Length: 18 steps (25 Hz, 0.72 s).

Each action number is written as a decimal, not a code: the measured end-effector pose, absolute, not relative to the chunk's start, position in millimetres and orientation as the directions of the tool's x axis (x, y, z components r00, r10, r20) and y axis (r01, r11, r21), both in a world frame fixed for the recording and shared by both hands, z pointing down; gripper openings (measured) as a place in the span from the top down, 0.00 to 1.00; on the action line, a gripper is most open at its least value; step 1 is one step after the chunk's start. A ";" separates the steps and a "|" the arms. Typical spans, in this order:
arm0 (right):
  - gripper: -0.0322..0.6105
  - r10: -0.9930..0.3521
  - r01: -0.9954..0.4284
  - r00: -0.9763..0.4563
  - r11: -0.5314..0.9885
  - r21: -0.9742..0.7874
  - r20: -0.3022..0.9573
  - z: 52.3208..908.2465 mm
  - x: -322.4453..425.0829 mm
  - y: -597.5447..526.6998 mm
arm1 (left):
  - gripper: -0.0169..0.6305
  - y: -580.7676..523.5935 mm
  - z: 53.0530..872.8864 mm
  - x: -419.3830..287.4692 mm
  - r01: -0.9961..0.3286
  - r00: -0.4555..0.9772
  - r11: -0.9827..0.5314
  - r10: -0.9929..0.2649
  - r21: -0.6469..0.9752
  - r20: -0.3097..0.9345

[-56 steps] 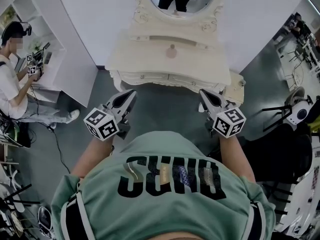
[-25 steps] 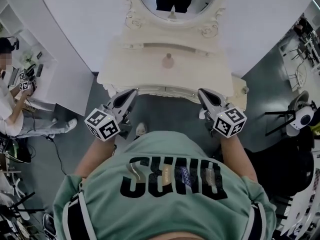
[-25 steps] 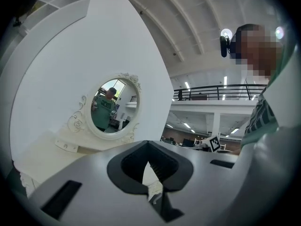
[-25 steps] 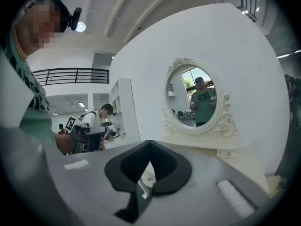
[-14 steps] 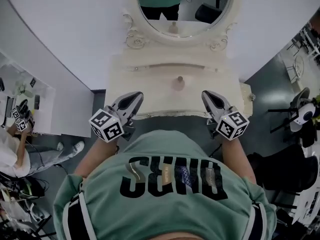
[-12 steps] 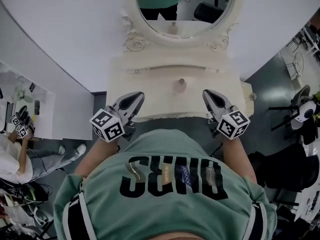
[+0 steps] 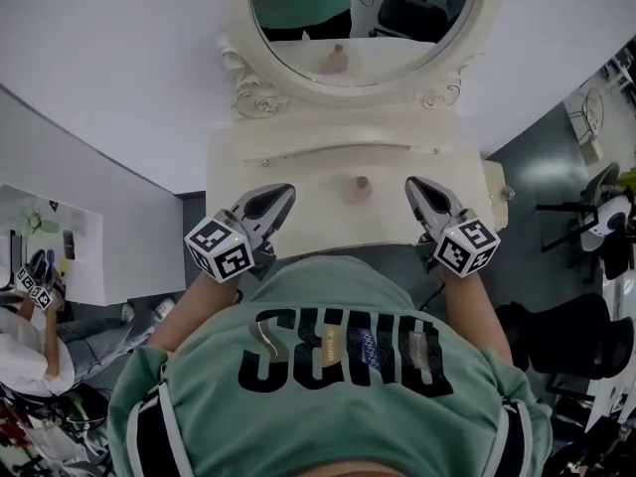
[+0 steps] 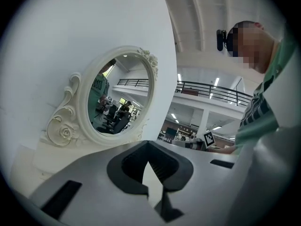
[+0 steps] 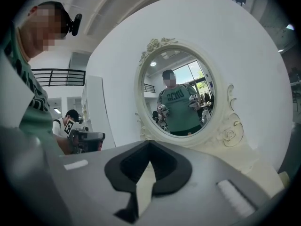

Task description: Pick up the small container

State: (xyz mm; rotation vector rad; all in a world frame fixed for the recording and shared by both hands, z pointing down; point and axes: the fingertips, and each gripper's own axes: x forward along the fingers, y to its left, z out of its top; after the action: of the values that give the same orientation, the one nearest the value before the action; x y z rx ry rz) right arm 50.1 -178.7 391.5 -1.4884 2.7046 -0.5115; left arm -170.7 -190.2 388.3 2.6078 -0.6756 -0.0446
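Head view shows that the picking up is not yet started. The small container (image 7: 359, 185), a little pinkish pot with a knob-like top, stands upright near the middle of the cream bench (image 7: 278, 162), in front of the oval mirror (image 7: 368, 8), and nothing touches it. The left gripper (image 7: 288, 189) and the right gripper (image 7: 410, 182) are both held over the front part of the bench, one at each side of the container. The right one looks a little nearer to it, but both are apart from it.

As I judge it, only the approach to the bench is done. What is left is almost the whole task: to open one gripper, bring its jaws around the container, close on it and lift it from the bench.

Left gripper view shows its jaws brought together, tip against tip, with nothing between them; behind them I see only the mirror frame and the white wall. Right gripper view shows the same: the jaws stand closed and empty, pointing toward the mirror, where the person's reflection with both grippers appears. Neither of these two views shows the container, so it is probably lower than where the jaws look now.
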 end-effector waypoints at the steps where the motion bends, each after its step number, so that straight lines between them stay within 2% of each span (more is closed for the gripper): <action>1: 0.94 -0.819 -0.815 -0.554 0.500 -0.293 0.146 394.1 54.6 -185.1 | 0.97 -195.1 392.3 -166.3 -0.462 0.876 -0.777 -0.474 0.427 0.085; 12: 0.94 -0.642 -0.650 -0.751 0.679 -0.341 0.154 427.9 121.7 -246.7 | 0.97 -237.7 425.7 -88.5 -0.663 0.721 -0.620 -0.680 0.420 0.135; 18: 0.94 -0.619 -0.624 -0.773 0.704 -0.340 0.139 433.3 124.1 -272.6 | 0.97 -246.2 443.6 -80.2 -0.698 0.701 -0.605 -0.685 0.383 0.196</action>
State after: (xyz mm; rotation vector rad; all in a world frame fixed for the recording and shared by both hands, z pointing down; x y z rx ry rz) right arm 124.1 -272.6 433.3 -1.0623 2.9125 -0.5889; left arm -80.2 -246.2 443.6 2.4770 -1.0680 0.0405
